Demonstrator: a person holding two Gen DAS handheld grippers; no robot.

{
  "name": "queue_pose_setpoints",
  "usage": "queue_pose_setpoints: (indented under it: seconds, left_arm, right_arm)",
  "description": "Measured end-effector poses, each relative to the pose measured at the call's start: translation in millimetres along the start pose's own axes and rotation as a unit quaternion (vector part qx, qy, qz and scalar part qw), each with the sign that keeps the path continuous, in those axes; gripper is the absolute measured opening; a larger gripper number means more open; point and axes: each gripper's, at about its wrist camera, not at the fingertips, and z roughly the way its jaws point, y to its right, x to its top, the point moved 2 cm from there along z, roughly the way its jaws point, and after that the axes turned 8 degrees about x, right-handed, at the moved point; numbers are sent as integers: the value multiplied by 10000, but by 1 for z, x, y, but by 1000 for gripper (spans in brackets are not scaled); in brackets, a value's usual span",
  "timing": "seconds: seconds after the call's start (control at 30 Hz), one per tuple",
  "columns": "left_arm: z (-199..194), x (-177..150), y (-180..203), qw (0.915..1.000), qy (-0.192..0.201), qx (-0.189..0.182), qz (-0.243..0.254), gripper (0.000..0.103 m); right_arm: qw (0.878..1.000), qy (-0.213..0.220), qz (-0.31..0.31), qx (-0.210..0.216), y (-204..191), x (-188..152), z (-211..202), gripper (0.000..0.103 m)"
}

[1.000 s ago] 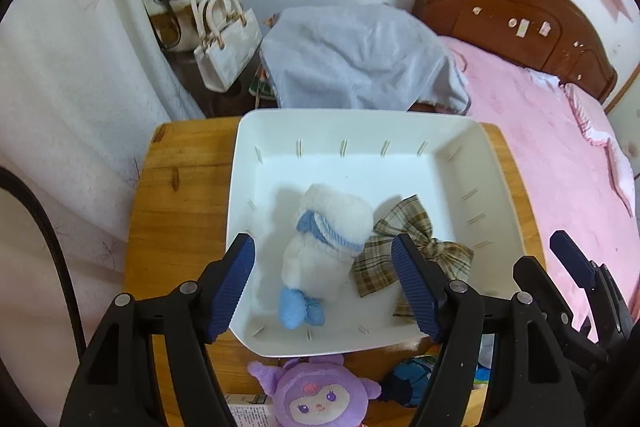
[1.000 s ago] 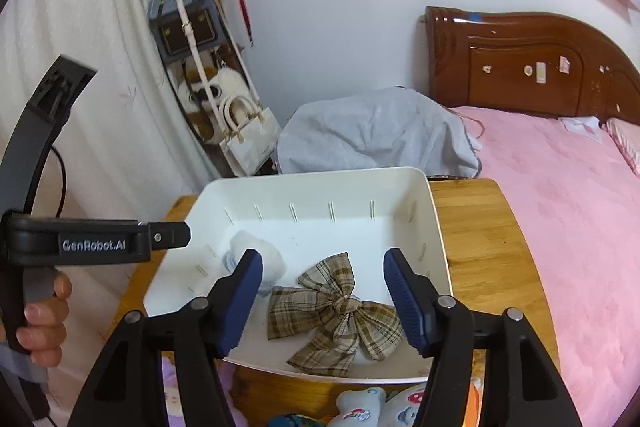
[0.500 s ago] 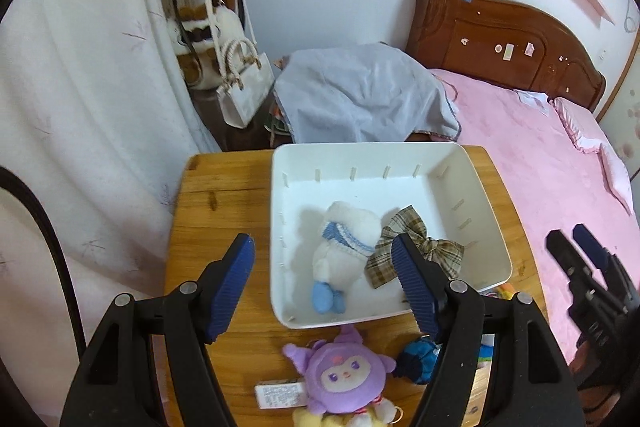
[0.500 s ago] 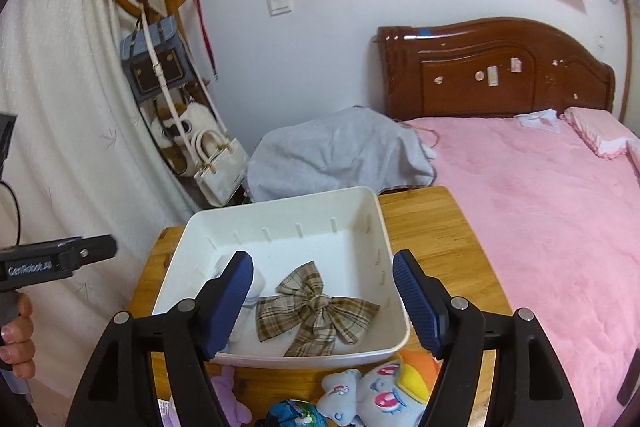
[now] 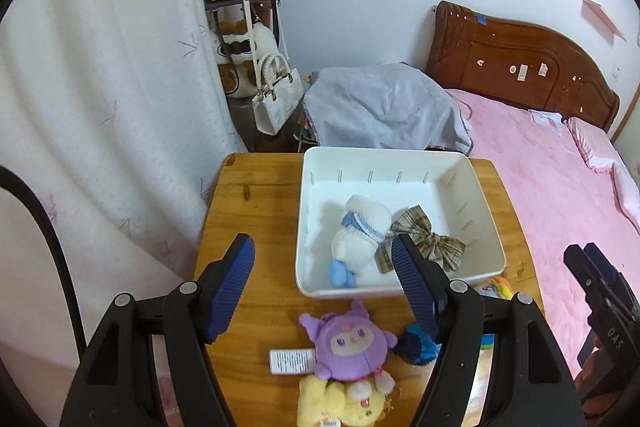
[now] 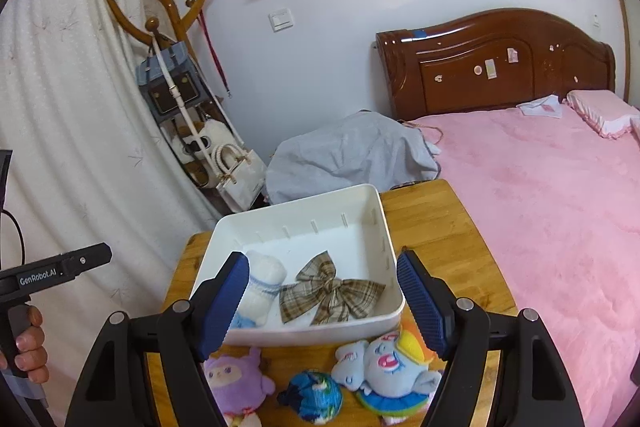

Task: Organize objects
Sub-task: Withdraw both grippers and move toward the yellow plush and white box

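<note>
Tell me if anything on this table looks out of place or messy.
Yes. Only the white plush and plaid bow lie in the white bin. The purple plush, yellow plush, blue ball and rainbow pony plush lie jumbled on the wooden table by its near rim.

Right tongs [image 6: 322, 301], just opening and empty, hover over white tray [image 6: 304, 335] holding plaid bow [image 6: 330, 293].

Your left wrist cam sits high, looking steeply down over the wooden table [image 5: 256, 211] from its near-left side. Your right wrist cam looks flatter from further right, catching more wall and bed [image 6: 552, 195]. Both views share the white tray [image 5: 476, 187] [image 6: 376, 211] and the plush toys in front of it.
</note>
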Motion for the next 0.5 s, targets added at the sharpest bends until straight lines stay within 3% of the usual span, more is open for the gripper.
queue_pose_setpoints:
  seconds: [0.33,0.5]
  left_arm:
    - [-36,-38,-6,9986,-60,482,-200,75]
    - [-39,-60,-11,9969,-351,595,-386,75]
  right_arm:
    - [9988,-243,-256,332,-13,-19,-27,77]
    - [9974,-426,-262,523,-15,-33,-31,77]
